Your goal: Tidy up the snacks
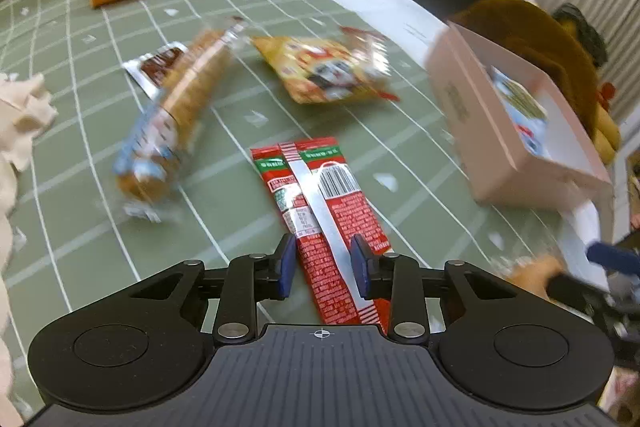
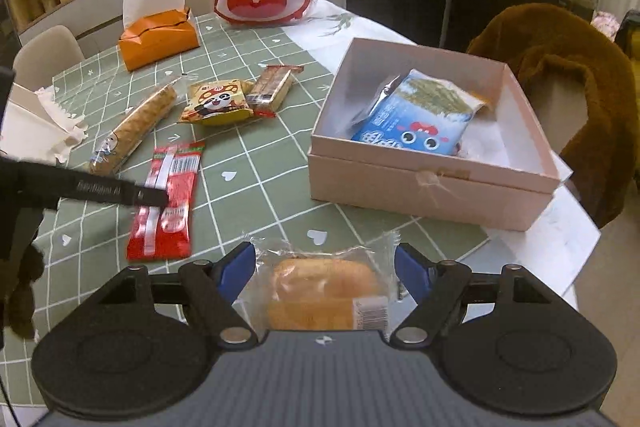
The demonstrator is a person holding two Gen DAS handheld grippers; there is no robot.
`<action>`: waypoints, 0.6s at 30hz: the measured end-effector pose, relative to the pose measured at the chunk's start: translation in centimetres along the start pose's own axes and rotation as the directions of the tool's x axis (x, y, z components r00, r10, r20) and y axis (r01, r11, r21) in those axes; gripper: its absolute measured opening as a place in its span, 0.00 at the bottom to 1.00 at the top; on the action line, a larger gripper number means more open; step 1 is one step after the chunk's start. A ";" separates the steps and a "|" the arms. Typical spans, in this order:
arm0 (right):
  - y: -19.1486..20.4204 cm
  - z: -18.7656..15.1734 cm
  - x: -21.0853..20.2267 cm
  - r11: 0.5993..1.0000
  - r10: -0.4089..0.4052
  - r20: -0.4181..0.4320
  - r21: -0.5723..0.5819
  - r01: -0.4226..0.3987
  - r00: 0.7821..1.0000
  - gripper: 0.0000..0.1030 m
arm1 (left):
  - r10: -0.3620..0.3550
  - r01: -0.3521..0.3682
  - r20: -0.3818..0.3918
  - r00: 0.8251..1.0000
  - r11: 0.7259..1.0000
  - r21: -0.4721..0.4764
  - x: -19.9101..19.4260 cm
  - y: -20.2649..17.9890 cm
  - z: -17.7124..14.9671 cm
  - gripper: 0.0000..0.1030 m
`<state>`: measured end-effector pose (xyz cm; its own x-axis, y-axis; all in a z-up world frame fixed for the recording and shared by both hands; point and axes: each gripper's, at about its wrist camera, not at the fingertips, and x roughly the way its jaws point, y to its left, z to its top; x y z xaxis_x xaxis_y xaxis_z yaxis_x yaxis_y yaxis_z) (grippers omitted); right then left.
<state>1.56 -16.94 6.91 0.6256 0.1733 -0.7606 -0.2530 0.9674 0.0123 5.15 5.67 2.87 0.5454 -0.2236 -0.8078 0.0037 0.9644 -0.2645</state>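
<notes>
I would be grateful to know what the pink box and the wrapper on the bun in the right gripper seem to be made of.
The pink box looks like stiff matte cardboard: flat walls, crisp edges and no shine. The bun wrapper looks like thin clear plastic film: the bun shows through it, it is glossy, and its sealed ends are crinkled. The right gripper has its pads against the wrapper's sides.

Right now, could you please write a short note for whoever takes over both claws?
Left claw: part-open, straddling the red packet on the table; grip not certain.
Right claw: holding the wrapped bun, not yet over the pink box.
Done: blue packet is in the box.
Left: bun, red packet, long biscuit roll, panda packet, brown bar into the box.
</notes>
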 end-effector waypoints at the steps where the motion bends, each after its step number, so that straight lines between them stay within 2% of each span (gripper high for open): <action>1: -0.1 -0.1 -0.1 1.000 0.000 -0.011 0.002 0.000 1.000 0.75 | -0.012 0.012 -0.005 1.000 1.000 0.007 -0.1 -0.4 -0.4 0.32; 4: -0.7 -0.6 -0.1 1.000 0.022 -0.056 0.010 -0.022 0.998 0.75 | -0.050 0.051 -0.031 0.998 0.998 0.031 -0.6 -1.5 -1.8 0.28; 8: -0.7 -1.8 0.3 0.998 0.053 -0.094 0.046 -0.049 0.994 0.75 | -0.067 0.071 -0.053 0.996 0.995 0.069 -0.9 -2.6 -2.9 0.25; 14: 1.0 -3.2 0.6 0.997 0.067 -0.097 0.049 -0.063 0.993 0.75 | -0.087 0.096 -0.080 0.993 0.988 0.120 -0.8 -3.9 -3.5 0.25; 18: 1.3 -3.7 0.5 0.996 0.075 -0.102 0.047 -0.070 0.992 0.75 | -0.110 0.120 -0.085 0.990 0.987 0.110 -0.8 -3.8 -3.7 0.25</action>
<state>-1.17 -16.31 4.20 0.5262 0.2255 -0.8199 -0.2613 0.9604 0.0965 1.60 1.70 2.57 0.4680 -0.3400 -0.8157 0.1609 0.9404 -0.2996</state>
